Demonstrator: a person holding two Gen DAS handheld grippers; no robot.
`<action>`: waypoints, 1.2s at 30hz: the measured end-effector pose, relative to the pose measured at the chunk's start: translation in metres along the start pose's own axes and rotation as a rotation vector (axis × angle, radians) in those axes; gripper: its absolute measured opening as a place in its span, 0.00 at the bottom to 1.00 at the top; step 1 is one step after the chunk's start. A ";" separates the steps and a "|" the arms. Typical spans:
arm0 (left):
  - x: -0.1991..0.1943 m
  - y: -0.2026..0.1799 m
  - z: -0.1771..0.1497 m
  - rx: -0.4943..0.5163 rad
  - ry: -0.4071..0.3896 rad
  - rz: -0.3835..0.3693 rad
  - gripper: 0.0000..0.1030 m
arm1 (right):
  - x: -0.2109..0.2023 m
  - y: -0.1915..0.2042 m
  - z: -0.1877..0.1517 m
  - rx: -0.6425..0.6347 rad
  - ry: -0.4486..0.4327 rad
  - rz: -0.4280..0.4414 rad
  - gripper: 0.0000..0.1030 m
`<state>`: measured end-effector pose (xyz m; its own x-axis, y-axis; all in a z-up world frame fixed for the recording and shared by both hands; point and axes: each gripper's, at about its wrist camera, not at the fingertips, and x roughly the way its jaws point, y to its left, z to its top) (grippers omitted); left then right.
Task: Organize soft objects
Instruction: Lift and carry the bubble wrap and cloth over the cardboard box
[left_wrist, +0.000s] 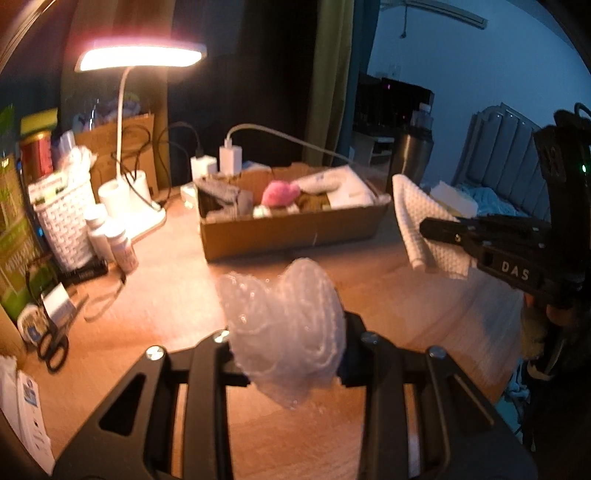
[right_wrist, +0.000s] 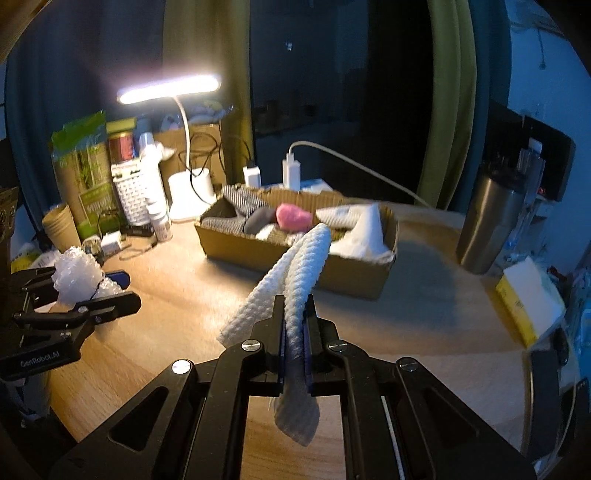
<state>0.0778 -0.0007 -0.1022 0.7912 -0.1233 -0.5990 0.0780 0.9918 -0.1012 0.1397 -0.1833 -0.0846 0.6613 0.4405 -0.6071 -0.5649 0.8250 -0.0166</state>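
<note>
At lower centre of the left wrist view, bubble wrap bunched and clamped in the left gripper, held clear of the wooden table. Likely near weightless, springy, slick film; could squirm out if pinched at an edge, so mid-wad grip looks right. At lower centre of the right wrist view, white waffle cloth folded over and pinched tight in the right gripper, loop arching forward, tail drooping below the jaws. Limp and light, grippy texture, no damage risk; fold is the sensible hold point. At mid frame beyond both, cardboard box on the table, already holding a pink soft item, grey knit pieces and white fabric. Probable drop target. Desk lamp lit at upper left; steel tumbler at right, well apart from the box.
</note>
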 end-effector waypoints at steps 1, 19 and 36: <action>-0.001 0.001 0.006 0.003 -0.013 0.000 0.31 | -0.001 0.000 0.003 -0.002 -0.010 0.000 0.08; 0.002 0.013 0.075 0.015 -0.108 -0.009 0.31 | -0.005 -0.019 0.045 -0.014 -0.124 -0.020 0.08; 0.032 0.000 0.128 0.047 -0.201 0.042 0.31 | 0.016 -0.033 0.086 -0.044 -0.173 -0.025 0.08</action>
<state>0.1807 -0.0007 -0.0198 0.8989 -0.0775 -0.4313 0.0669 0.9970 -0.0398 0.2117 -0.1728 -0.0253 0.7484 0.4772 -0.4606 -0.5654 0.8221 -0.0671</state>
